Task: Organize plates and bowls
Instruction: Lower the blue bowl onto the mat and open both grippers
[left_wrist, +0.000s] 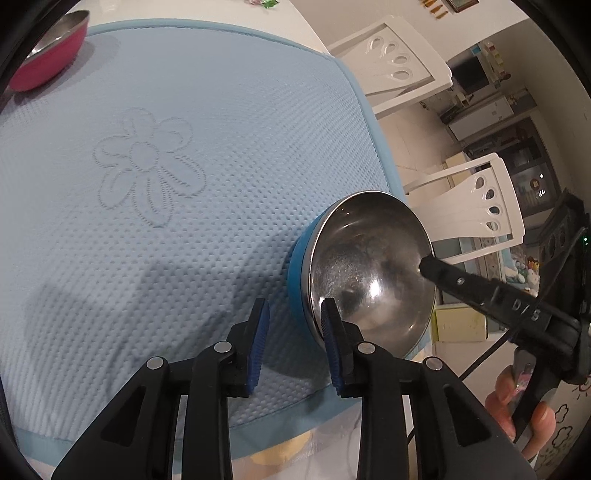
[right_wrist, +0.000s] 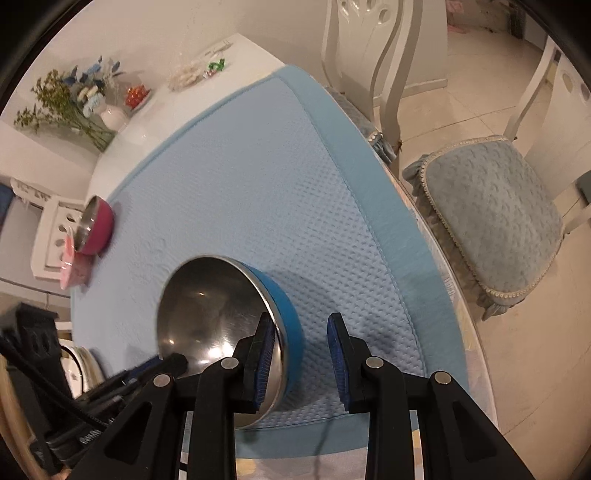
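A blue bowl with a steel inside (left_wrist: 365, 266) sits on the light blue mat (left_wrist: 155, 155) near its front right corner; in the right wrist view the bowl (right_wrist: 218, 325) is just left of centre. My left gripper (left_wrist: 293, 343) is open, its right finger at the bowl's near rim. My right gripper (right_wrist: 303, 354) is open and straddles the bowl's rim, one finger inside, one outside; its fingertip (left_wrist: 430, 267) shows inside the bowl. A pink bowl with a steel inside (left_wrist: 48, 51) stands at the mat's far left corner, also in the right wrist view (right_wrist: 94, 227).
The mat (right_wrist: 258, 192) covers a white table. White chairs (left_wrist: 476, 214) stand along the right side, one with a blue cushion (right_wrist: 491, 210). A flower vase (right_wrist: 110, 114) and small wrapped items (right_wrist: 184, 74) sit at the table's far end.
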